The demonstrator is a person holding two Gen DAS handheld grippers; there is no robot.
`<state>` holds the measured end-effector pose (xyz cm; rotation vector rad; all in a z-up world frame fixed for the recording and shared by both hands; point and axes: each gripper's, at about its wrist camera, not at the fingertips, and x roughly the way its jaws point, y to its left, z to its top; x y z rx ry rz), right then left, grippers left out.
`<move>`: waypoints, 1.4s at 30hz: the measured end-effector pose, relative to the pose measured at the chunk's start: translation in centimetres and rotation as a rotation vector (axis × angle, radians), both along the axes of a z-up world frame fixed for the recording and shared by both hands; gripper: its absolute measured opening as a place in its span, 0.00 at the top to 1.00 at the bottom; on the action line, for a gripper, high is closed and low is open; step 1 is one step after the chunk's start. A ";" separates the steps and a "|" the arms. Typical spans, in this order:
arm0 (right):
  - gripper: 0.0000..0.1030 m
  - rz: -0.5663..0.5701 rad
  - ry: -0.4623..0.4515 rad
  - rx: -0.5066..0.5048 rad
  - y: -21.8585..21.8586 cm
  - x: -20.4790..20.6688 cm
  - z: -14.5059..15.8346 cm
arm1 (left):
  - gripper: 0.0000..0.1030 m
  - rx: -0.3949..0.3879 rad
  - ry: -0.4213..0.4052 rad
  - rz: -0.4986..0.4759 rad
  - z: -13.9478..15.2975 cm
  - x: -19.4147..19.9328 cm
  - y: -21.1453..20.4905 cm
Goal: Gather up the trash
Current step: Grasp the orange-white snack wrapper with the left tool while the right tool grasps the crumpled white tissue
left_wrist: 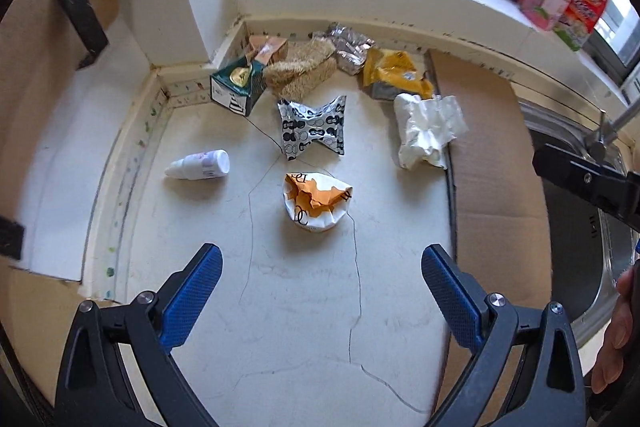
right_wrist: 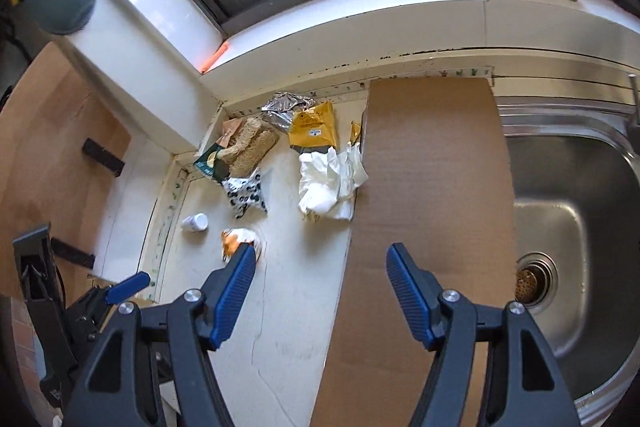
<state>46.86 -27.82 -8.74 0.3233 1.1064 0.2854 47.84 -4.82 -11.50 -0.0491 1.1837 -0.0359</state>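
left gripper [right_wrist: 128, 285] mostly cut off.

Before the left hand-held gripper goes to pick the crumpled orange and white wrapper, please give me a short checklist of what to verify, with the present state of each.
1. Left hand-held gripper open and holding nothing: ok.
2. Crumpled orange and white wrapper lies straight ahead of the gap between the fingers, nothing in between: ok.
3. Wrapper stands apart from the small white bottle and the black and white patterned wrapper: ok.
4. Right hand-held gripper open, holding nothing, over the edge of the cardboard sheet: ok.
5. A bin or bag to receive the trash: cannot tell, none is visible in either view.
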 end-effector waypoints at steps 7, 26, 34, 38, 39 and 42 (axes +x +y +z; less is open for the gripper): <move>0.34 -0.022 0.018 -0.056 1.2 4.5 -3.7 | 0.04 -0.064 0.072 0.080 -4.3 3.3 1.0; 0.33 0.019 0.020 -0.127 4.6 7.6 -8.0 | 0.27 -0.033 0.079 0.201 -8.4 5.8 1.8; 0.34 0.071 -0.042 -0.213 6.9 7.6 -8.0 | 0.45 -0.063 0.059 0.218 -7.8 5.1 4.2; 0.42 0.111 -0.064 -0.229 7.9 7.3 -7.9 | 0.45 -0.077 0.056 0.224 -7.9 4.5 4.7; 0.47 0.119 -0.066 -0.228 8.1 7.2 -7.9 | 0.46 -0.084 0.055 0.226 -7.7 3.9 4.9; 0.60 0.128 -0.098 -0.255 8.6 6.7 -7.4 | 0.46 -0.112 0.055 0.228 -7.4 2.8 5.5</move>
